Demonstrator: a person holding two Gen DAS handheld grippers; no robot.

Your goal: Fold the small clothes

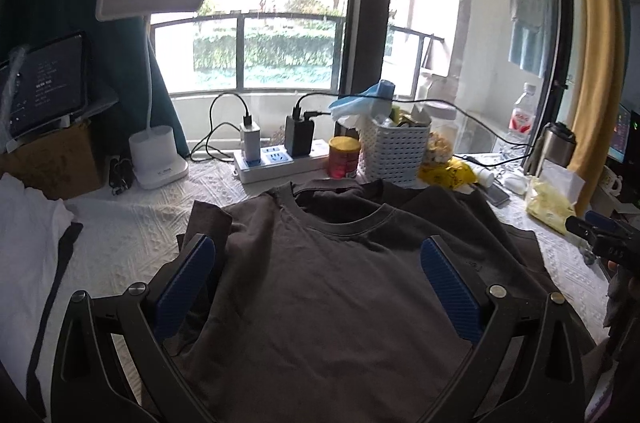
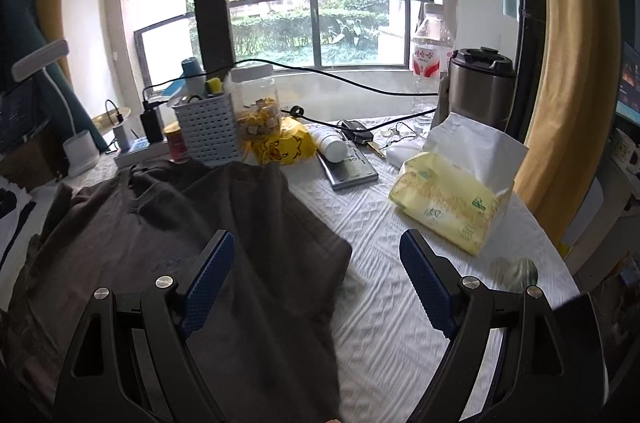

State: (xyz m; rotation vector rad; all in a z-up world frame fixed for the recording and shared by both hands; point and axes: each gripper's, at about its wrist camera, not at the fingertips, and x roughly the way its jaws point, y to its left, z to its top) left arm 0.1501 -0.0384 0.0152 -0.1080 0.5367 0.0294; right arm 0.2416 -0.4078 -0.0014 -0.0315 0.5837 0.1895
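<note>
Left gripper [image 1: 316,263] jaws apart, nothing held, hovering over the chest of the dark brown t-shirt [image 1: 340,283]. Right gripper [image 2: 316,263] jaws also apart and empty, straddling the shirt's right edge, one finger over cloth, one over the white cloth-covered counter [image 2: 392,303]. Shirt lies spread on the counter, collar [image 1: 352,219] far from both grippers, long axis running away toward the window. Right gripper is nearer that side hem; left sleeve bunches by the left gripper's left finger. White garment [image 1: 28,235] off left, tissue pack [image 2: 452,207] right.
</note>
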